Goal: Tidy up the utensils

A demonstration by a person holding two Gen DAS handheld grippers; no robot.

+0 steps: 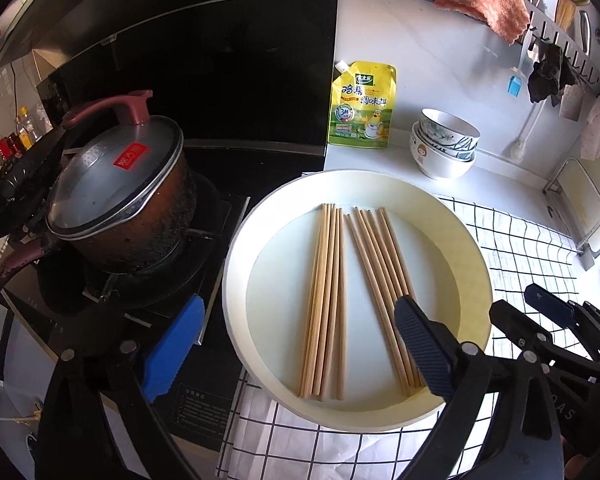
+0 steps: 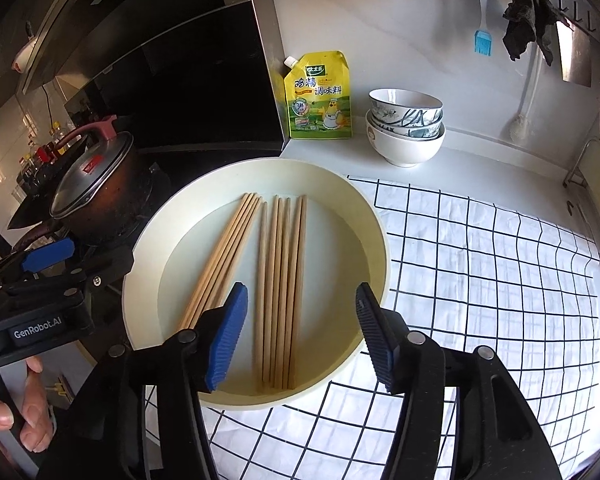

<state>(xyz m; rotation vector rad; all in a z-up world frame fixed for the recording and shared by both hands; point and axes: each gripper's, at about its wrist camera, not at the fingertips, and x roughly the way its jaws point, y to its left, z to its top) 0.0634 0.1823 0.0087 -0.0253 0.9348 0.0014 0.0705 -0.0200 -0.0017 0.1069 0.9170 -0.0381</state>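
A round cream tray sits on a checked cloth and holds two bundles of wooden chopsticks. The left bundle and the right bundle lie side by side, a little apart. My left gripper is open wide over the near edge of the tray, with nothing pressed between its pads. My right gripper is open, its fingers on either side of the right bundle's near end without touching it.
A lidded pot stands on the stove to the left. A yellow seasoning pouch and stacked bowls stand behind the tray. The white checked cloth covers the counter to the right. A hand holds the left gripper's handle.
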